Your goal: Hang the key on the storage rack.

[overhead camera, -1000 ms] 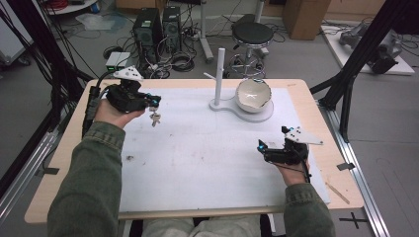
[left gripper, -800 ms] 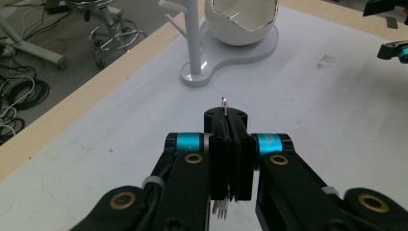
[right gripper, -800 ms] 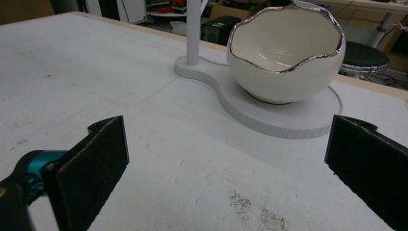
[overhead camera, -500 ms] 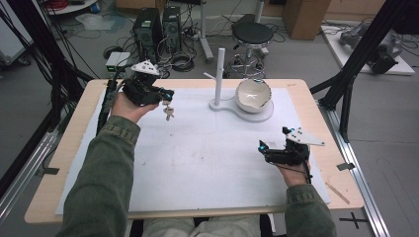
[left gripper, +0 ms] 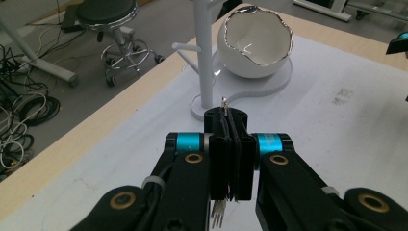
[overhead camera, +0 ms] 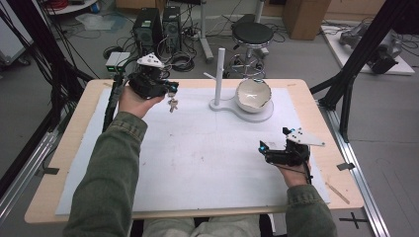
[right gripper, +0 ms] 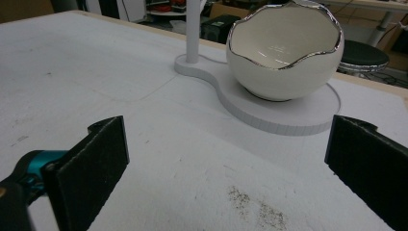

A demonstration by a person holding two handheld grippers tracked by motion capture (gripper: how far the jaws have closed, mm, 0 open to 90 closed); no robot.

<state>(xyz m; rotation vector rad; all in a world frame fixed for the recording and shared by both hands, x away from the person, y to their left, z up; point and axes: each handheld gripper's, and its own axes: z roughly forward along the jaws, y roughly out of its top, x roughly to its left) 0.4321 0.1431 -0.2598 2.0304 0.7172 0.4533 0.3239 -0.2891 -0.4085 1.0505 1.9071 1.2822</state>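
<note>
My left gripper (overhead camera: pixel 172 91) hovers over the far left of the table, shut on a small bunch of keys (overhead camera: pixel 173 104) that dangles under its jaws. In the left gripper view the left gripper (left gripper: pixel 226 119) has its jaws pressed together, with a metal ring (left gripper: pixel 224 102) poking out on top and a key's teeth (left gripper: pixel 219 219) below. Ahead of it stands a white stand (left gripper: pixel 206 57) with a post and a side peg (left gripper: pixel 185 47). My right gripper (overhead camera: pixel 262 147) rests at the near right, open with nothing between its pads (right gripper: pixel 98 159).
A white egg-shaped bowl with a silver rim (overhead camera: pixel 253 95) sits on the stand's round base (right gripper: pixel 288 120), right of the post (overhead camera: pixel 219 74). A white mat (overhead camera: pixel 197 163) covers the wooden table. A cable (overhead camera: pixel 109 106) trails along the left edge.
My left hand has carried the keys away from the person and to the right, toward the stand's post. The right gripper has stayed put.
</note>
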